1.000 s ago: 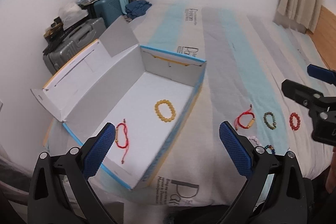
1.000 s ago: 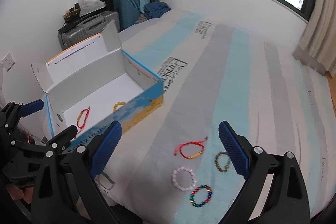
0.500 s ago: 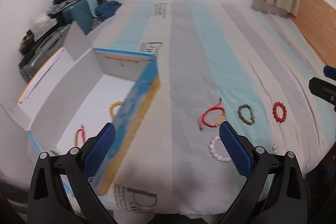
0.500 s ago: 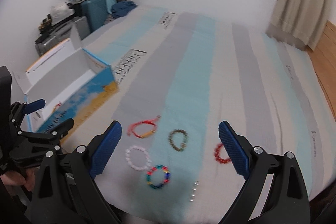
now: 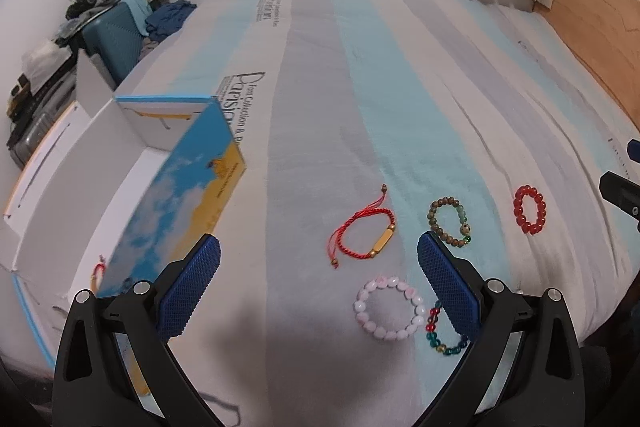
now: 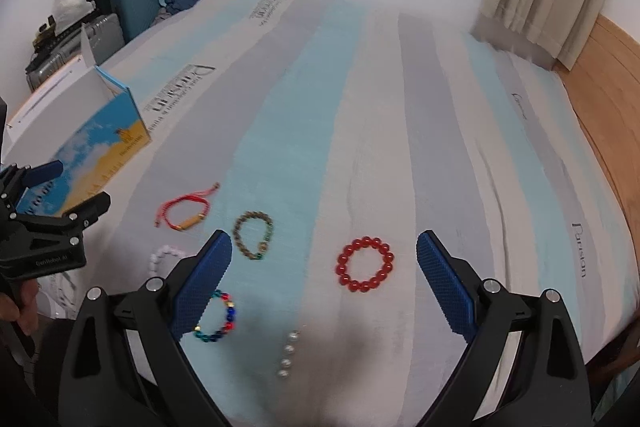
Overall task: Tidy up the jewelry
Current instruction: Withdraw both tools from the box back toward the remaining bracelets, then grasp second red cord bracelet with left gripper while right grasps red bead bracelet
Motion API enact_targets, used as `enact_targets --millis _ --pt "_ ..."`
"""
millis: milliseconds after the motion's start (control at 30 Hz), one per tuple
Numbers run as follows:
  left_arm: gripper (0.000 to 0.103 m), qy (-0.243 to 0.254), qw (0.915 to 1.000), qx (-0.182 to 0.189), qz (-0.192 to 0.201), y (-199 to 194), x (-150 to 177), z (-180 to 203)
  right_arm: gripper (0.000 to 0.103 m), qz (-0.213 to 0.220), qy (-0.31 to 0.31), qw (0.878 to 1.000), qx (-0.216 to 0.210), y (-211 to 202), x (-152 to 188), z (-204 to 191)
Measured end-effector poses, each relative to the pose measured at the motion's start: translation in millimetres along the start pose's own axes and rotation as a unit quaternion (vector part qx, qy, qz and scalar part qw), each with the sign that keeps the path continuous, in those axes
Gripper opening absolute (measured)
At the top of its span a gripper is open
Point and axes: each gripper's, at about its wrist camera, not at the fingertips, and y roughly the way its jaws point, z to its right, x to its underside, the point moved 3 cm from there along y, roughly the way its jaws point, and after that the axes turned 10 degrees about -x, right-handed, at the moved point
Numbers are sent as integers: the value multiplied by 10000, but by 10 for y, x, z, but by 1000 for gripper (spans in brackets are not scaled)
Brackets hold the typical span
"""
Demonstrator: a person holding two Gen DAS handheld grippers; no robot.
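Blue rubber pads fill the bottom of the left wrist view, where the left gripper (image 5: 318, 285) hovers spread wide and holding nothing above the striped bedsheet (image 5: 320, 87). Right beneath it lie the pink bead bracelet (image 5: 388, 308) and, just beyond, the red cord bracelet (image 5: 364, 233); the multicoloured bead bracelet (image 5: 446, 331) sits partly hidden behind the right-hand pad. Further right are the brown-green bead bracelet (image 5: 450, 223) and the red bead bracelet (image 5: 529, 209), well apart from each other. Off to the left stands the open cardboard box (image 5: 176, 195), with a bit of red cord just showing past its near corner. Over to the right wrist view now: the right gripper (image 6: 324, 289) is likewise wide open and empty, and the red bead bracelet (image 6: 364, 264) lies between its pads, looking like the likely pick. A short row of pearls (image 6: 288, 355) sits close to the bed edge. Trouble I can foresee: the sheet is soft, so closing pads could bunch fabric instead of beads; a round, slick bead could squirt sideways; and a careless sweep might knock those pearls off the edge.
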Motion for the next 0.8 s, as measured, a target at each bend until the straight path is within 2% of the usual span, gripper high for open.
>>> enact_targets --millis 400,533,800 --pt "97 177 9996 164 -115 572 -4 326 90 -481 234 9986 19 678 285 395" --pt "97 154 9993 152 -312 842 26 358 90 -670 303 9973 19 886 407 515" --pt "97 347 9990 44 -291 1081 8 459 90 -816 471 9955 47 1143 521 707"
